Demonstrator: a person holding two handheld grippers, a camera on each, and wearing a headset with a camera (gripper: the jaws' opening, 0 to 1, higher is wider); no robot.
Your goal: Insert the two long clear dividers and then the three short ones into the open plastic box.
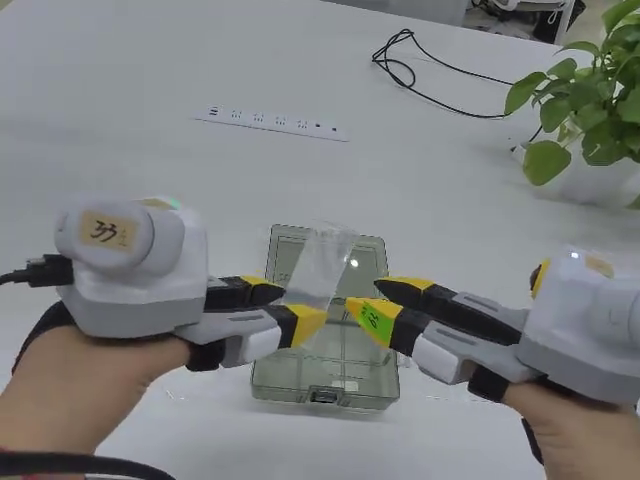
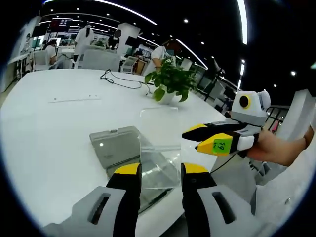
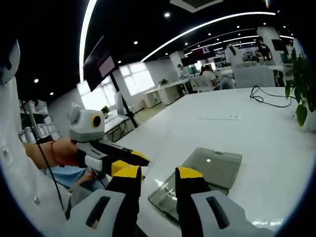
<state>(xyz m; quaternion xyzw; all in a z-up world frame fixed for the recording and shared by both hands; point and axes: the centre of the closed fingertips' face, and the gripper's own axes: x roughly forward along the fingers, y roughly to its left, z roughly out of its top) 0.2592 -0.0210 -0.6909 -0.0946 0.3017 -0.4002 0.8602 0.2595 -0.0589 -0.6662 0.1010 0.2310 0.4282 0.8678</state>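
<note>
An open clear plastic box (image 1: pixel 300 385) lies on the white table, its lid (image 1: pixel 290 250) folded back flat. My left gripper (image 1: pixel 303 304) is over the box's left side, shut on a clear divider (image 1: pixel 325 262) that stands upright above the box. In the left gripper view the divider (image 2: pixel 159 143) fills the gap between the jaws of the left gripper (image 2: pixel 162 170), with the box (image 2: pixel 116 145) behind it. My right gripper (image 1: pixel 365 297) hovers open over the box's right side, close to the divider, with nothing between its fingers. From the right gripper (image 3: pixel 159 173) I see the box (image 3: pixel 212 165) ahead.
A white power strip (image 1: pixel 270 122) lies farther back on the table. A black cable (image 1: pixel 430 70) loops at the far right. A potted green plant (image 1: pixel 590 100) stands at the right edge. Bare table surrounds the box.
</note>
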